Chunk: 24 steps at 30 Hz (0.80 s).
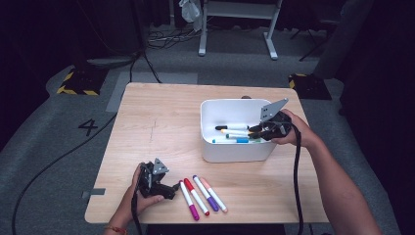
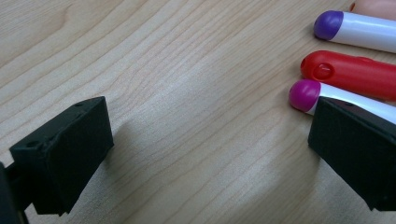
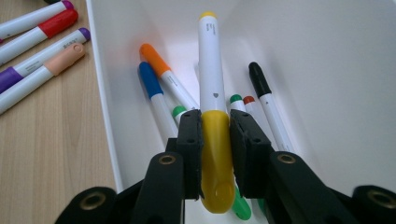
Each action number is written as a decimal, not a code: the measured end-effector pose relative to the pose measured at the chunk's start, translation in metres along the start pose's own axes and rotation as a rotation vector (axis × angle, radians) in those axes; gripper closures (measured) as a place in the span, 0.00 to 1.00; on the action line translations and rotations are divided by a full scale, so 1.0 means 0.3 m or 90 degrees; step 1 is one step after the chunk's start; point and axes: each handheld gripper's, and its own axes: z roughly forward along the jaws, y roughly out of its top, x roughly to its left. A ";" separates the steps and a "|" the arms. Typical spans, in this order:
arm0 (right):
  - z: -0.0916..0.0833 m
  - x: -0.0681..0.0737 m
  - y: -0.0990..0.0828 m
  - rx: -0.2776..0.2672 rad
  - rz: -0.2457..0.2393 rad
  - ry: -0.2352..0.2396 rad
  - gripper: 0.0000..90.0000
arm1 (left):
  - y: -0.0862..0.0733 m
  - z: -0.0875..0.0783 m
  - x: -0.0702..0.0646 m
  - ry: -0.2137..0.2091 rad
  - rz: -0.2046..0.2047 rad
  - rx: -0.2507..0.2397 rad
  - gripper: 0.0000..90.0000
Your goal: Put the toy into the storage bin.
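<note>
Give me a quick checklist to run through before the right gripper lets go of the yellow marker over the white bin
1. Grip on the yellow marker: ok, the right gripper is shut on its yellow cap end.
2. Marker over the white bin: ok, its barrel points into the bin, inside the walls.
3. Landing spot: ok, the markers already in the bin, such as the blue marker and black marker, lie flat with bare floor near them.
4. Height above the bin floor: cannot tell.
5. Left gripper out of the way: ok, it sits open at the table's near edge, beside the magenta marker.
6. Markers left on the table: not ok, four remain.
</note>
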 end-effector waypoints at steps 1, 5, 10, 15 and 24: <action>0.000 0.001 0.001 0.004 -0.002 0.004 0.84 | 0.000 0.000 0.000 0.000 0.000 0.000 0.00; 0.005 0.001 0.001 0.018 -0.001 0.004 0.84 | 0.000 0.000 0.000 0.000 0.000 0.000 0.00; 0.017 0.003 -0.005 0.018 -0.003 0.018 0.84 | 0.001 0.000 0.000 0.000 0.000 0.000 0.00; 0.014 0.003 -0.007 0.013 0.003 0.009 0.80 | 0.001 0.000 0.001 0.000 0.002 0.001 0.00; -0.037 0.018 -0.007 -0.038 0.035 -0.053 0.66 | 0.001 0.000 0.001 0.000 0.002 0.001 0.00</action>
